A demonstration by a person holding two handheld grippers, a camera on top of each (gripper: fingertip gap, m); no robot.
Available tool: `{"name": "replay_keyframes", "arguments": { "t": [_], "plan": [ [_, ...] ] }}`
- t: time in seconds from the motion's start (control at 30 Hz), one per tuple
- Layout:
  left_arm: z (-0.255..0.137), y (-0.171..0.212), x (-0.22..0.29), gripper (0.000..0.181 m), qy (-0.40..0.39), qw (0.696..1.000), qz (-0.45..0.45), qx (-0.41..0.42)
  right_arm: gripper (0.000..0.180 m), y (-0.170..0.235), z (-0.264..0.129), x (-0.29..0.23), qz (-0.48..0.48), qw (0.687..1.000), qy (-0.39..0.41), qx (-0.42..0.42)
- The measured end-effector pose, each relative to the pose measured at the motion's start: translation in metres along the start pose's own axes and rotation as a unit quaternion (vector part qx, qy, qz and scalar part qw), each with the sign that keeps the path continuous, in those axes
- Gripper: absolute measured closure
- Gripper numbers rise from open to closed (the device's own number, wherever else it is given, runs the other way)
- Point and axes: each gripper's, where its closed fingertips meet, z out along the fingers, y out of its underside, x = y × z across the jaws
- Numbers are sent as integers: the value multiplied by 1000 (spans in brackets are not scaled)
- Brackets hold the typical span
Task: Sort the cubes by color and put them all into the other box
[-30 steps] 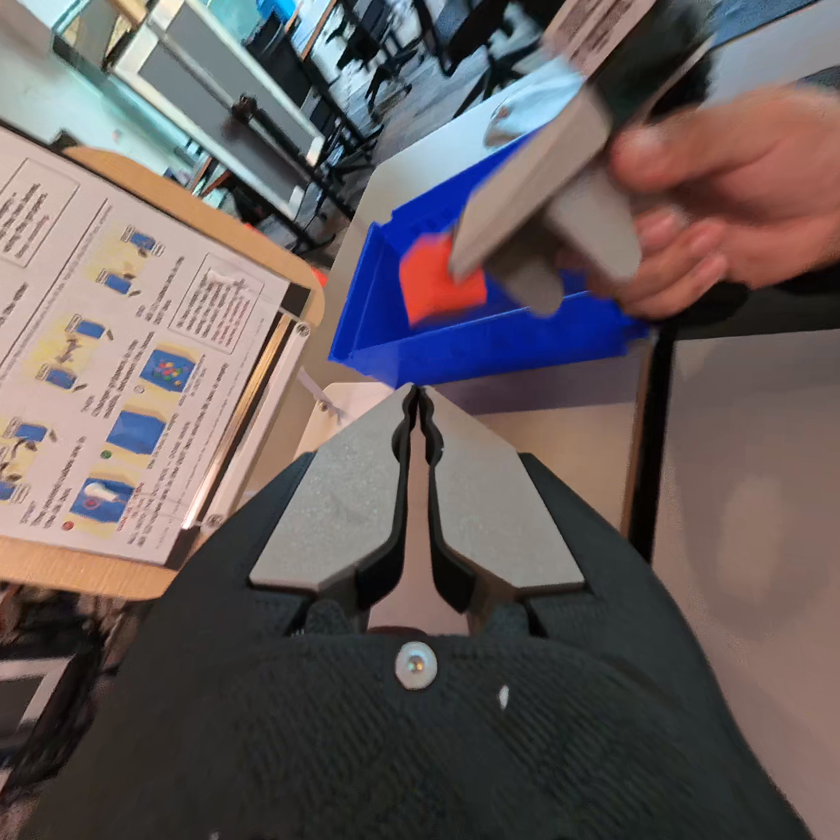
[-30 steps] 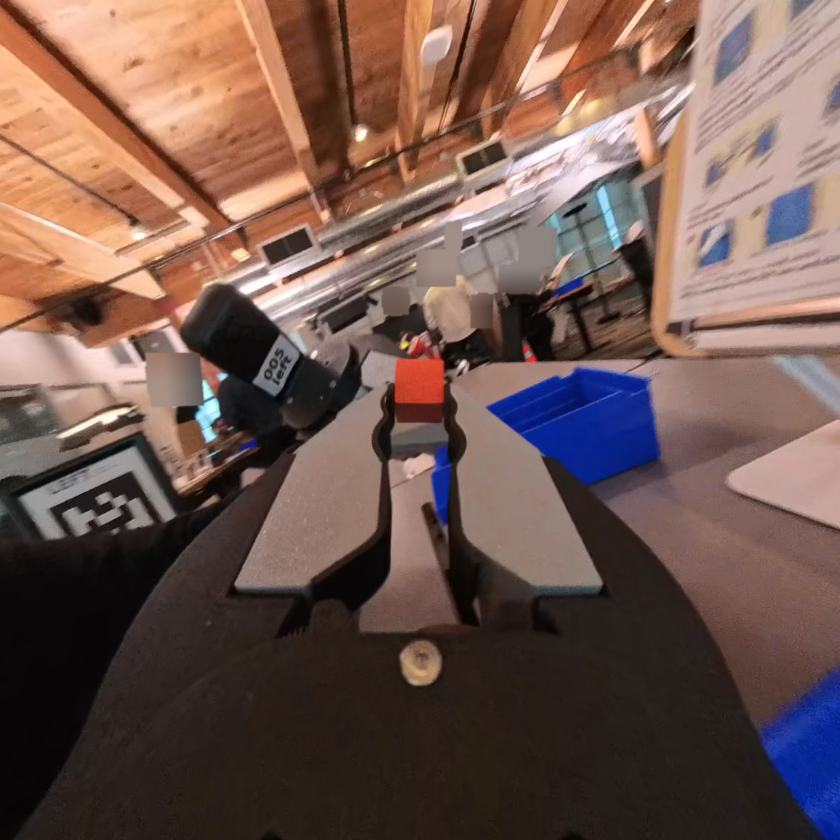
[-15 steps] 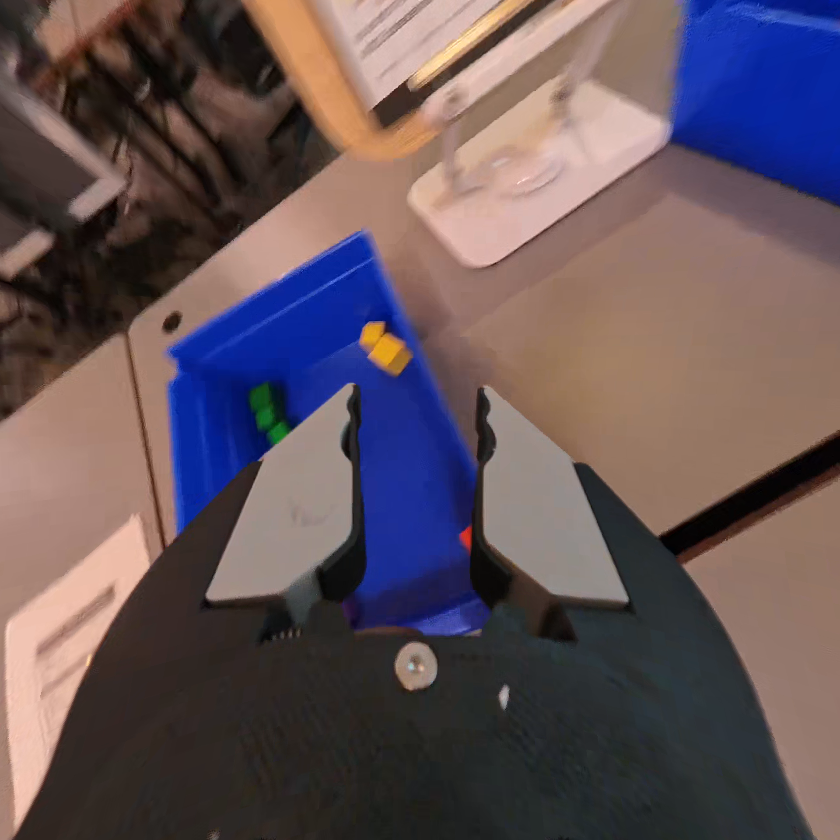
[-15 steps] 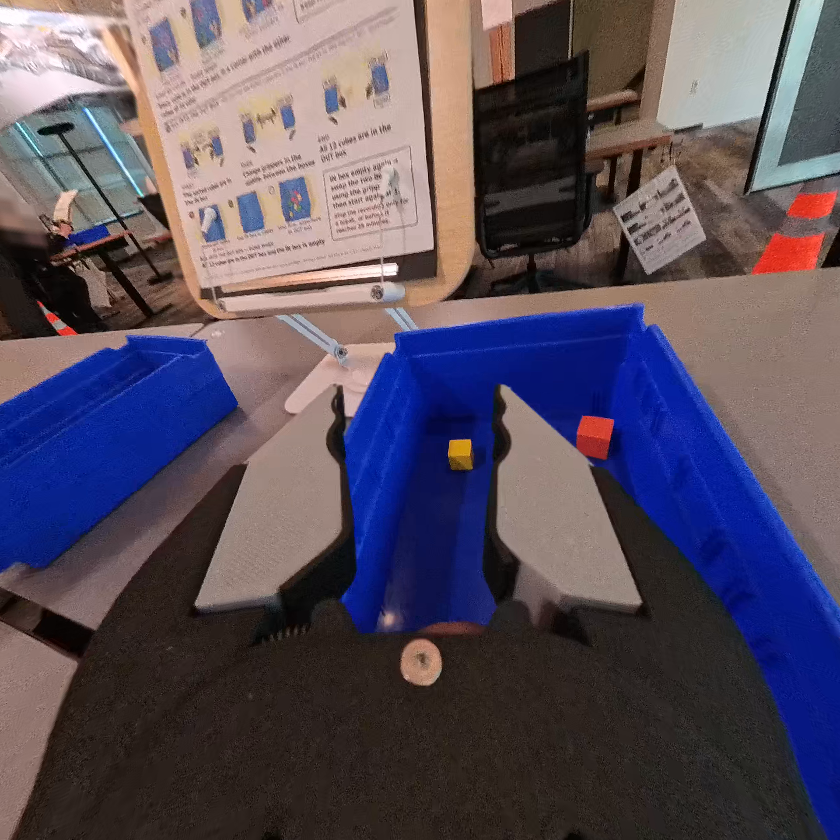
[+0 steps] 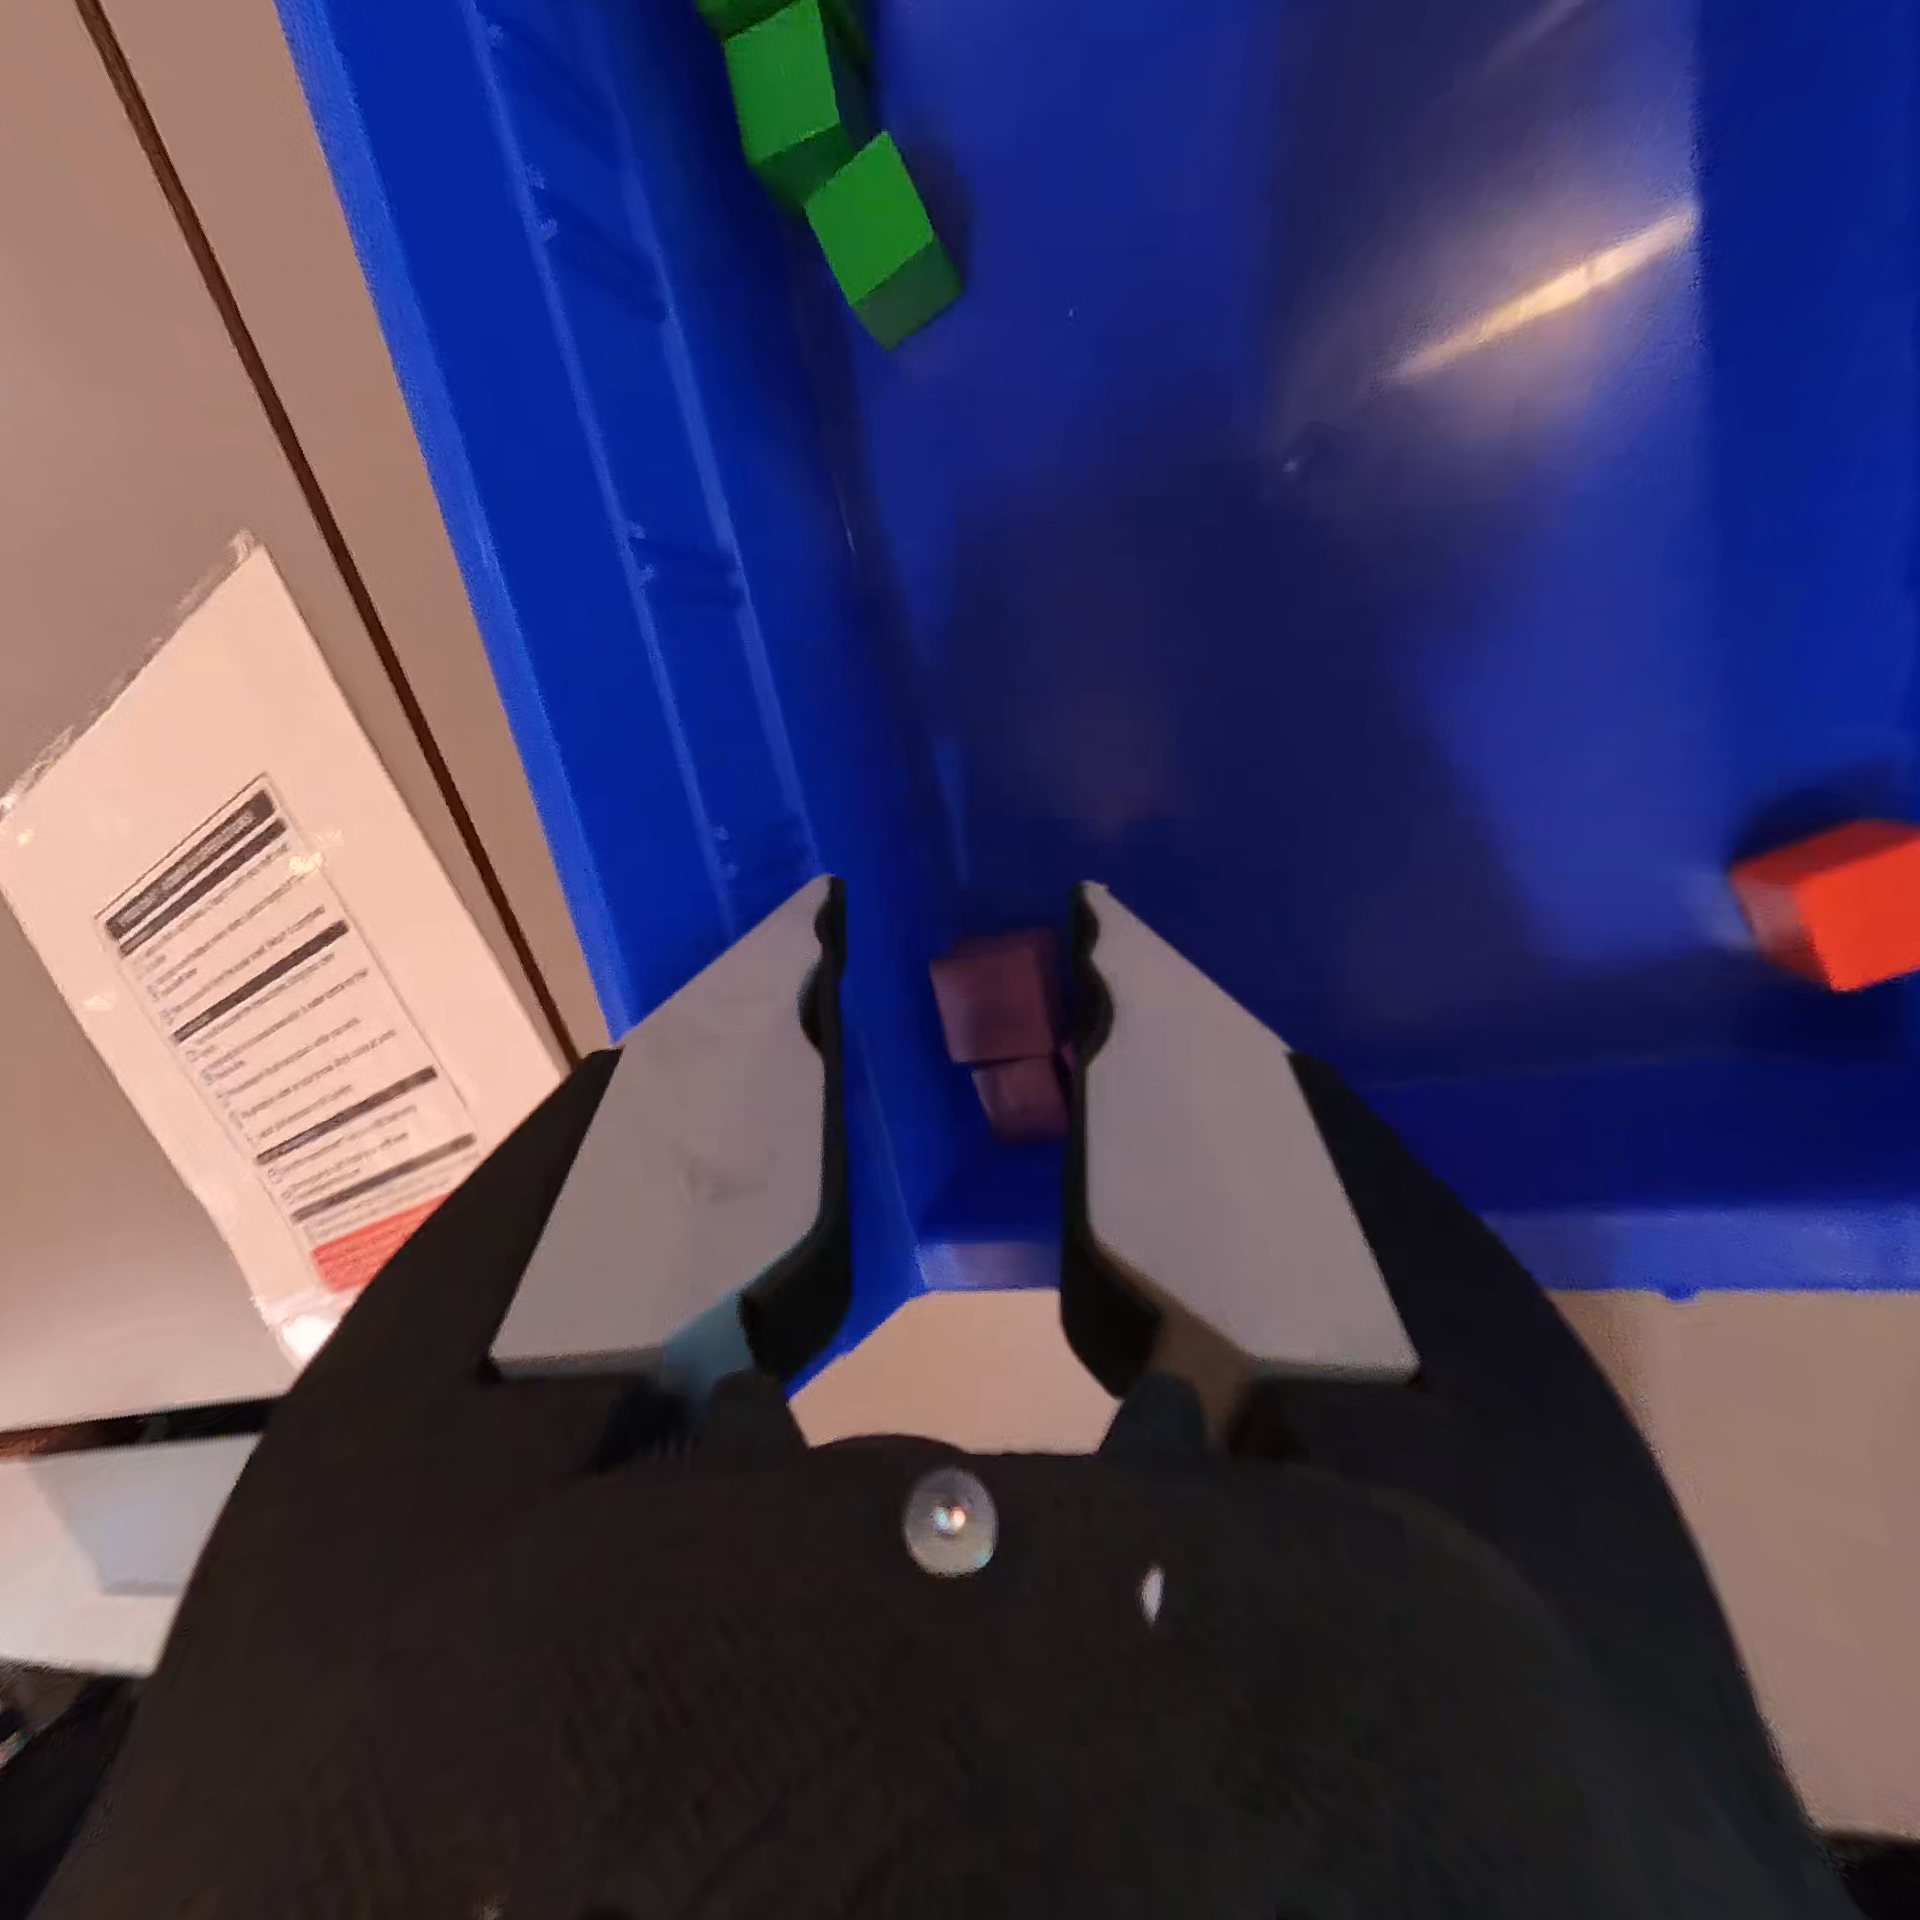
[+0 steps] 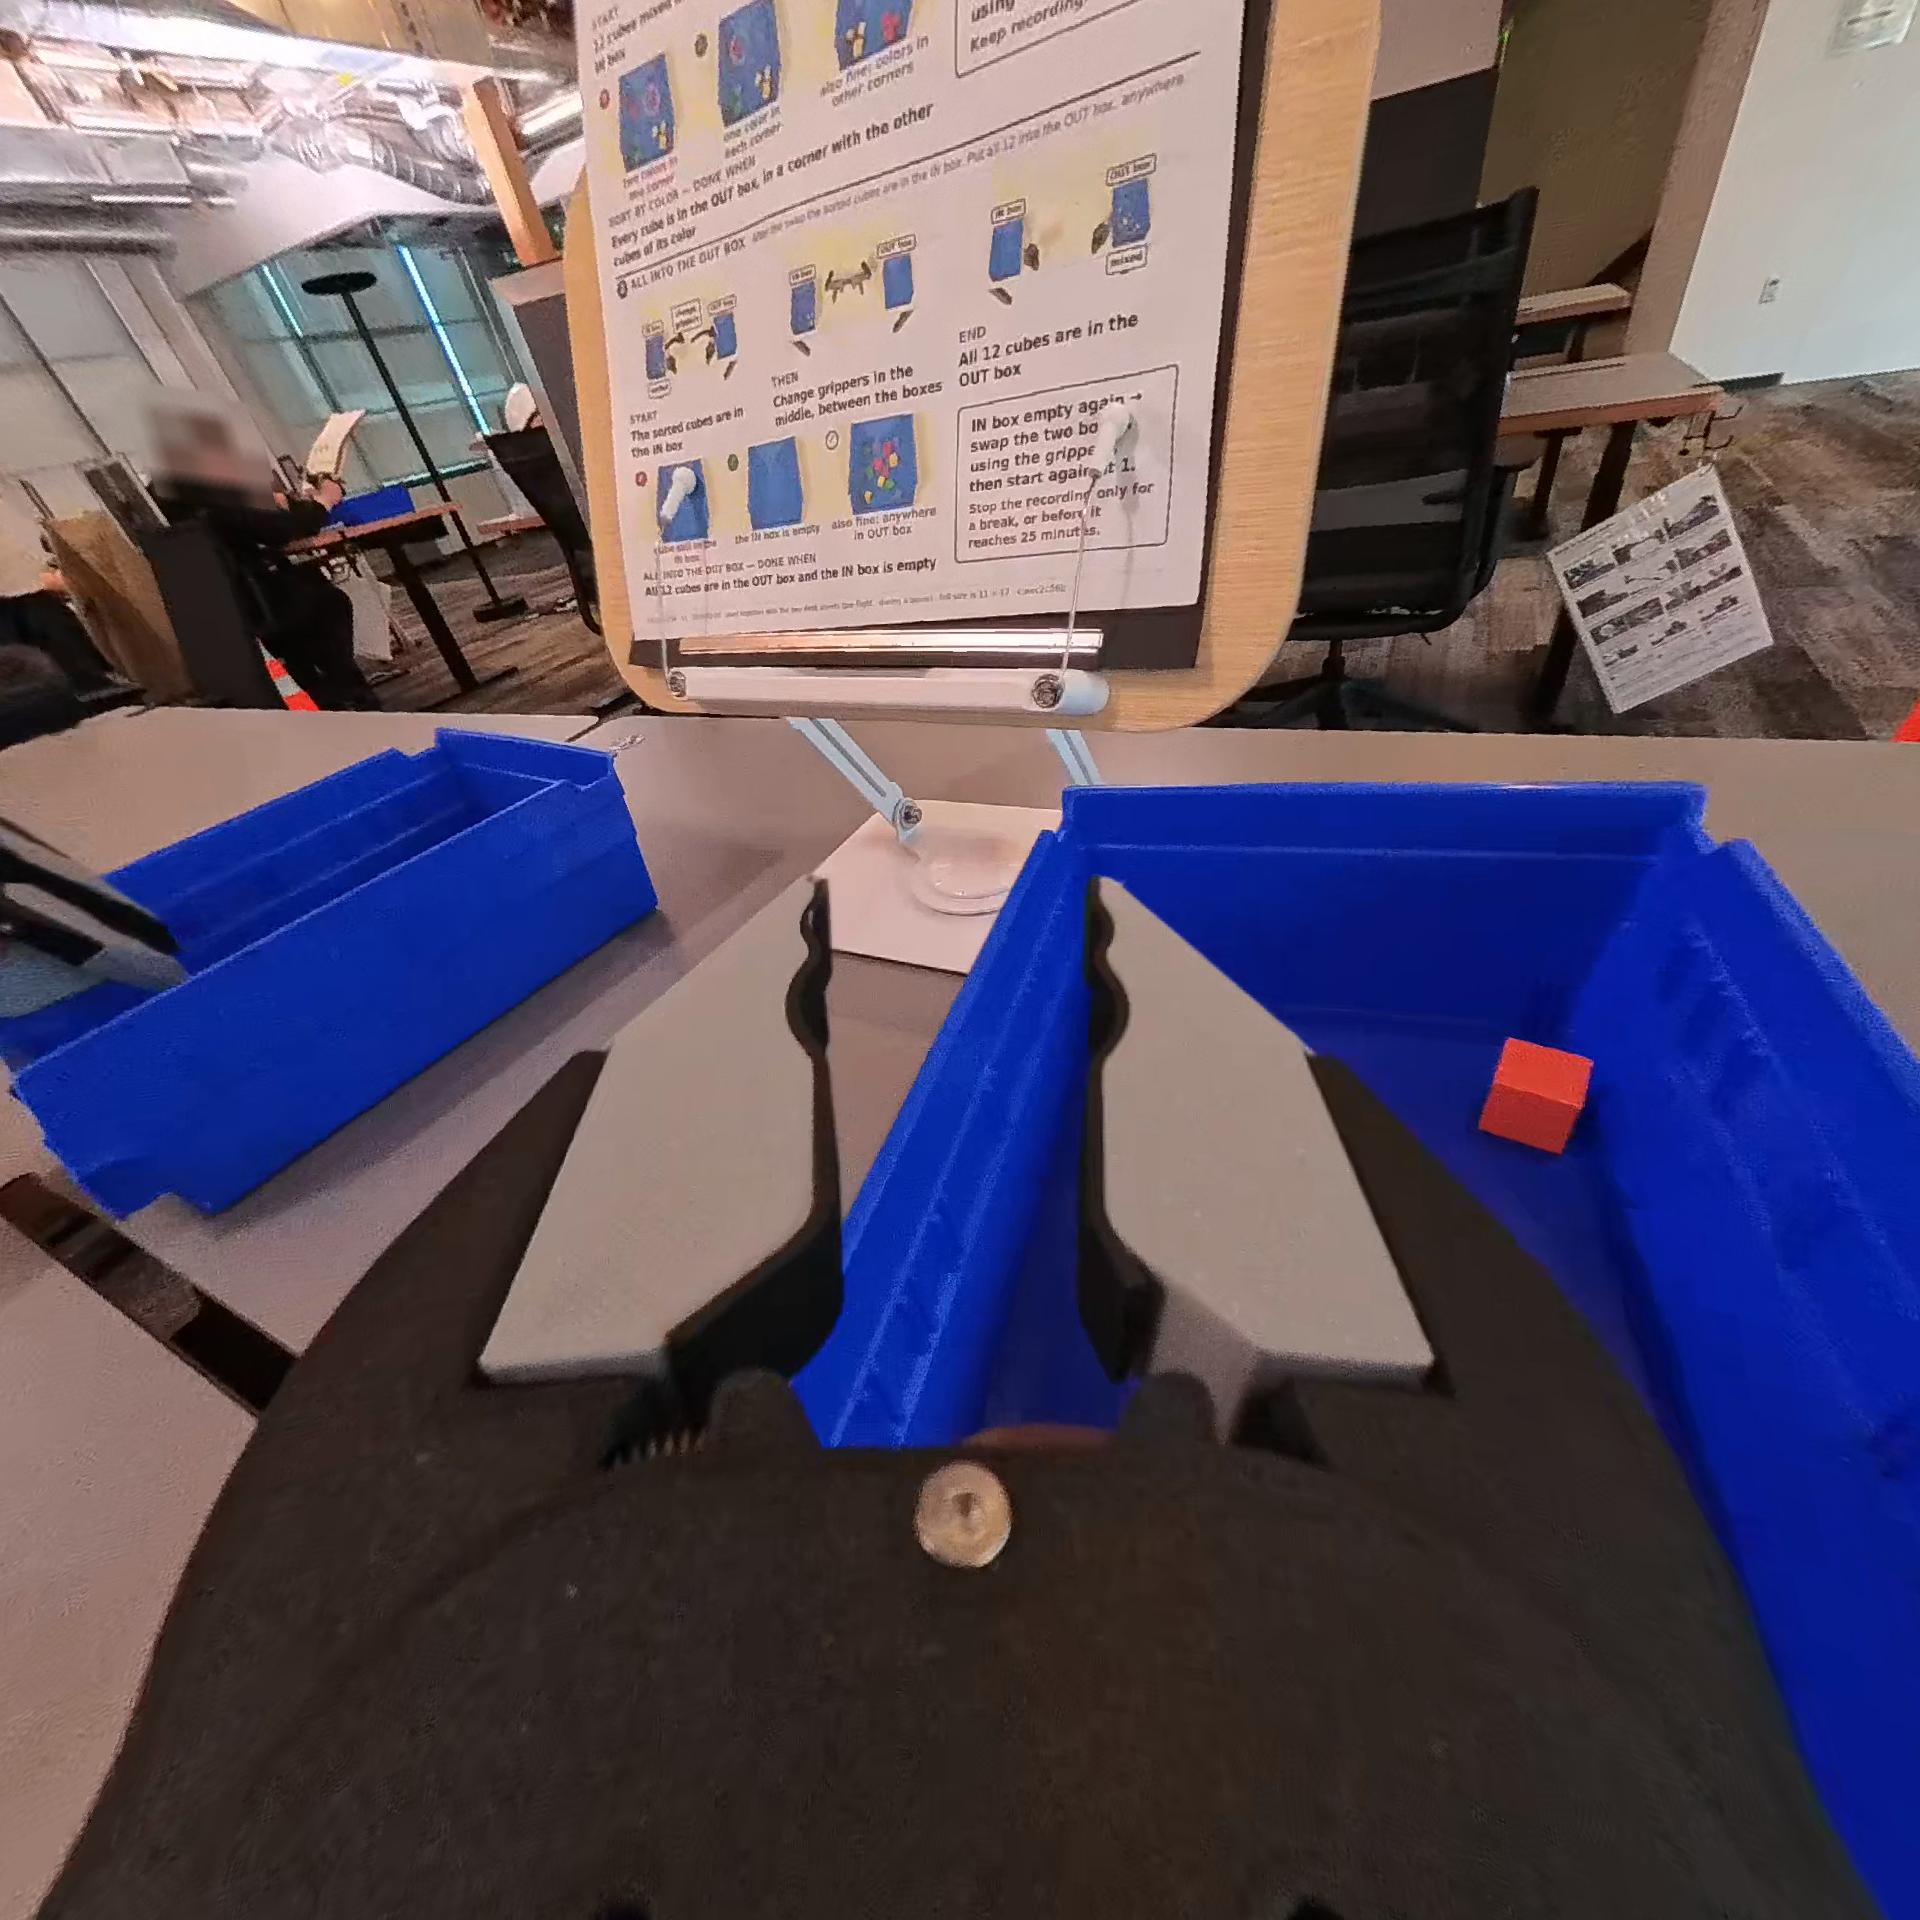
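In the left wrist view my left gripper point(image 5: 956, 904) is open and empty, low over the near left corner of a blue box point(image 5: 582, 520). Purple cubes point(image 5: 987, 997) lie in that corner, between my fingertips. Two green cubes point(image 5: 878, 239) lie farther along the left wall, and a red cube point(image 5: 1839, 914) lies at the right. In the right wrist view my right gripper point(image 6: 954, 899) is open and empty, its fingers on either side of the left wall of the other blue box point(image 6: 1766, 1143). A red cube point(image 6: 1536, 1093) lies by that box's right wall.
An instruction board on a white stand point(image 6: 935, 894) rises behind the gap between the boxes. The left box point(image 6: 343, 997) shows with the left gripper's finger point(image 6: 83, 935) at its near end. A plastic-covered sheet point(image 5: 260, 987) lies left of it. A dark seam point(image 5: 312, 520) crosses the table.
My right gripper let go of the red cube, which now lies in the right box, and opened. My left gripper opened, swung to the left box and came down over the purple cubes.
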Motion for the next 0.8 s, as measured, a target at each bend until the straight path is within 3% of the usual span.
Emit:
{"name": "replay_keyframes", "arguments": {
  "t": [0.1, 0.23, 0.37, 0.47, 0.6, 0.67, 0.8],
  "plan": [
    [-1, 10, -3, 146, -29, 998, 19, -44, 133, -4, -2, -7, -4, 1000, -10, 9],
    [9, 26, 17, 127, -26, 990, 42, -129, 133, -5, -2, -10, -4, 1000, -17, 10],
    [6, 39, 30, 128, -14, 980, 85, -180, 133, -5, 0, -14, 0, 1000, -28, 8],
    [0, 46, 17, 126, -47, 973, 88, -207, 133, -6, 1, -19, -5, 999, -34, 9],
    [9, 53, 17, 139, -33, 971, 67, -229, 134, -9, -2, -21, -7, 999, -37, 17],
    [8, 53, 21, 130, -10, 971, 57, -230, 134, -10, -3, -20, 0, 999, -40, 20],
    [12, 50, 16, 131, -18, 973, 54, -223, 134, -11, -4, -21, 7, 999, -47, 23]
  ]
}}
